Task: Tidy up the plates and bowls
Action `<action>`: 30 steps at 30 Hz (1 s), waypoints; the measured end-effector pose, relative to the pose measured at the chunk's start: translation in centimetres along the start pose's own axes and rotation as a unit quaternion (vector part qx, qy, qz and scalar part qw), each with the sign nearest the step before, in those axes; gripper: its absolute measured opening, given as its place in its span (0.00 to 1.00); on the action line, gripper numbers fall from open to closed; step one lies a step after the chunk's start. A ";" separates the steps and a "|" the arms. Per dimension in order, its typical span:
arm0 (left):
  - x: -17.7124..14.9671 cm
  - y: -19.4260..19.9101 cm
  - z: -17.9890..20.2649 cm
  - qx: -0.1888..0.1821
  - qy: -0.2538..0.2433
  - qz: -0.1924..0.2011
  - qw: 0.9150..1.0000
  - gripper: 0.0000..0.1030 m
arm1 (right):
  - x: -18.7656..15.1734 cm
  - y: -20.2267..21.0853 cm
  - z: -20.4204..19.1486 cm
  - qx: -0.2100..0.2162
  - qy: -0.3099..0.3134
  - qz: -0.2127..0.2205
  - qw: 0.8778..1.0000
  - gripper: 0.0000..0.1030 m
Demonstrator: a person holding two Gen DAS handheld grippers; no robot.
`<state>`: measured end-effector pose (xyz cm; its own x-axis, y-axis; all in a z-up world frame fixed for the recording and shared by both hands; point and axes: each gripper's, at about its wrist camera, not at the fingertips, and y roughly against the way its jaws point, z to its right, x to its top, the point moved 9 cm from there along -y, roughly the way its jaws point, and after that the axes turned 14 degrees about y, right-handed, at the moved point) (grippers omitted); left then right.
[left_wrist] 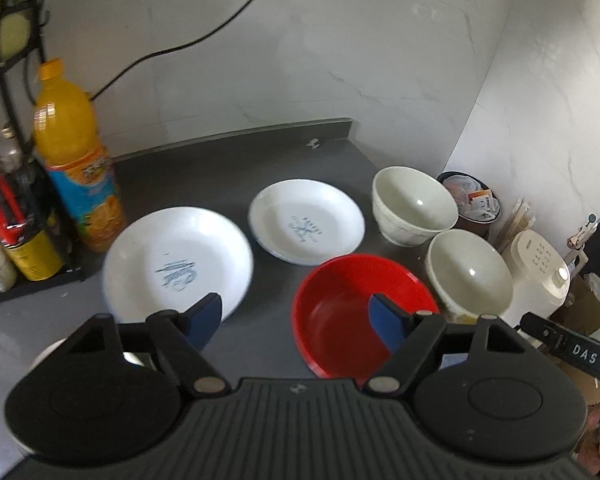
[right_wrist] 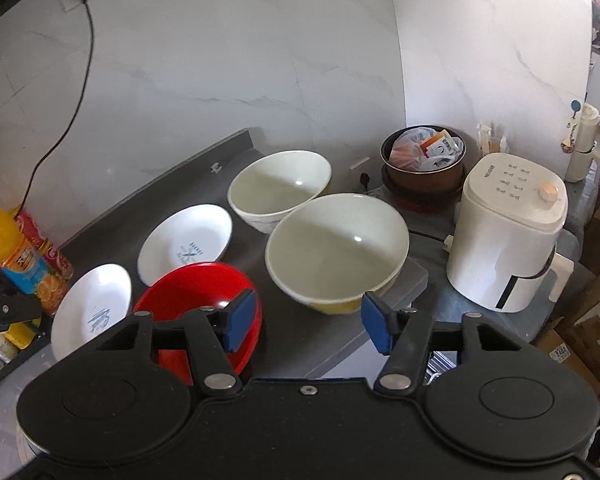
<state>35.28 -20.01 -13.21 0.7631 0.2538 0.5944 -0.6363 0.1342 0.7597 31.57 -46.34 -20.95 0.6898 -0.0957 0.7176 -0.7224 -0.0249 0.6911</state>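
Left wrist view: the juice bottle (left_wrist: pixel 78 156) was stood at the far left of the grey tabletop (left_wrist: pixel 228 168), then two white plates, the bigger plate (left_wrist: pixel 178 260) and the smaller plate (left_wrist: pixel 306 226), laid side by side and apart. The red bowl (left_wrist: pixel 360 312) was set nearest, partly behind the left claw (left_wrist: pixel 298 320), which was spread wide and holding nothing. Two cream bowls were lined up at the right, the far bowl (left_wrist: pixel 414 204) and the near bowl (left_wrist: pixel 470 272), seemingly touching.

Right wrist view: the right claw (right_wrist: pixel 308 322) was also spread and empty, hung just short of the near cream bowl.

Probably nothing has been stacked yet. For nesting the cream bowls, one rim should be pinched squarely with one finger inside the wall, then lifted straight up so the neighbour isn't nudged.

Plate prints were too blurred to be read, and the red bowl's near rim was hidden by the claws.
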 end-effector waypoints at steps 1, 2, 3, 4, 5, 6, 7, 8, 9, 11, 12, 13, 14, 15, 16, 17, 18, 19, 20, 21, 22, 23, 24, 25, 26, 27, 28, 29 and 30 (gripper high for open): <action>0.0 -0.5 0.7 0.000 0.001 -0.004 1.000 0.72 | 0.3 -0.5 0.6 0.000 0.000 -0.003 1.000 0.55; 0.1 -1.0 1.3 -0.001 0.002 -0.008 1.000 0.71 | 0.5 -0.9 1.0 0.001 -0.002 -0.006 1.000 0.53; 0.3 -1.6 2.0 -0.003 0.005 -0.009 1.000 0.70 | 0.7 -1.4 1.5 0.005 -0.002 -0.007 1.000 0.53; 0.4 -2.0 2.7 -0.003 0.007 -0.008 1.000 0.70 | 0.9 -1.9 1.9 0.010 -0.001 -0.011 1.000 0.51; 0.4 -2.5 3.3 0.001 0.009 -0.010 1.000 0.70 | 1.1 -2.4 2.3 0.012 0.000 -0.015 1.000 0.49; 0.5 -3.2 3.9 0.004 0.009 -0.014 1.000 0.68 | 1.2 -3.0 2.8 0.016 0.000 -0.021 1.000 0.47; 0.5 -3.8 4.6 0.004 0.008 -0.017 1.000 0.66 | 1.2 -3.5 3.2 0.019 -0.001 -0.025 1.000 0.44; 0.5 -4.3 5.3 0.003 0.006 -0.019 1.000 0.66 | 1.3 -4.0 3.7 0.024 -0.002 -0.028 0.999 0.41; 0.5 -4.9 6.0 0.004 0.005 -0.021 1.000 0.65 | 1.4 -4.6 4.1 0.028 -0.002 -0.032 0.999 0.40; 0.4 -6.2 7.0 0.005 0.010 -0.030 0.999 0.64 | 1.4 -5.7 5.0 0.032 0.000 -0.042 0.999 0.38; 0.3 -6.8 7.5 0.007 0.014 -0.036 0.999 0.61 | 1.6 -6.2 5.4 0.034 0.001 -0.045 0.998 0.38; 0.3 -7.4 7.8 0.008 0.017 -0.042 0.999 0.59 | 1.7 -6.6 5.8 0.035 0.002 -0.045 0.998 0.38; 0.3 -8.0 8.3 0.009 0.017 -0.046 0.999 0.58 | 1.8 -7.0 6.2 0.037 0.004 -0.046 0.998 0.38; 0.3 -8.5 8.7 0.011 0.015 -0.047 0.999 0.58 | 1.9 -7.6 6.5 0.038 0.005 -0.048 0.998 0.37; 0.4 -9.0 8.9 0.013 0.015 -0.048 0.999 0.57 | 1.9 -8.1 6.8 0.040 0.006 -0.051 0.998 0.36; 0.5 -9.4 9.2 0.015 0.016 -0.049 0.999 0.56 | 2.0 -8.6 7.1 0.044 0.006 -0.054 0.998 0.35; 0.5 -9.8 9.5 0.017 0.019 -0.052 0.998 0.55 | 2.0 -9.0 7.3 0.047 0.005 -0.058 0.997 0.34; 0.5 -10.2 9.8 0.018 0.020 -0.055 0.998 0.54 | 2.0 -9.4 7.5 0.050 0.007 -0.062 0.997 0.34; 0.5 -10.7 10.2 0.019 0.021 -0.058 0.998 0.53 | 2.0 -9.8 7.6 0.052 0.010 -0.064 0.997 0.34; 0.5 -11.2 10.6 0.019 0.022 -0.060 0.998 0.51 | 2.1 -10.2 7.7 0.053 0.013 -0.066 0.996 0.34; 0.5 -11.6 11.0 0.019 0.022 -0.061 0.998 0.50 | 2.1 -10.5 7.7 0.055 0.015 -0.068 0.996 0.34; 0.4 -11.9 11.3 0.018 0.022 -0.062 0.998 0.50 | 2.2 -10.8 7.9 0.057 0.015 -0.071 0.996 0.34; 0.4 -12.2 11.6 0.017 0.022 -0.064 0.998 0.50 | 2.2 -11.2 8.0 0.058 0.015 -0.074 0.995 0.34; 0.3 -12.6 12.0 0.016 0.021 -0.067 0.997 0.49 | 2.2 -11.6 8.1 0.057 0.014 -0.079 0.995 0.32; 0.2 -13.0 12.3 0.015 0.021 -0.070 0.997 0.48 | 2.2 -11.9 8.2 0.058 0.014 -0.083 0.995 0.30; 0.1 -13.4 12.7 0.014 0.019 -0.072 0.997 0.47 | 2.1 -12.2 8.2 0.058 0.015 -0.087 0.994 0.29; 0.0 -13.7 13.0 0.013 0.017 -0.075 0.997 0.46 | 2.2 -12.5 8.3 0.058 0.016 -0.089 0.994 0.29; -0.1 -14.0 13.4 0.013 0.015 -0.078 0.997 0.45 | 2.3 -12.7 8.5 0.057 0.018 -0.087 0.994 0.29; -0.3 -14.4 13.7 0.012 0.014 -0.082 0.996 0.45 | 2.4 -12.9 8.5 0.055 0.023 -0.085 0.995 0.29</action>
<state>45.76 -35.10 -20.70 0.8526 0.2565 0.4552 -0.5007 0.1524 0.8521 42.14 -54.76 -28.84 0.8024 -0.0359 0.5957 -0.5939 -0.1461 0.7911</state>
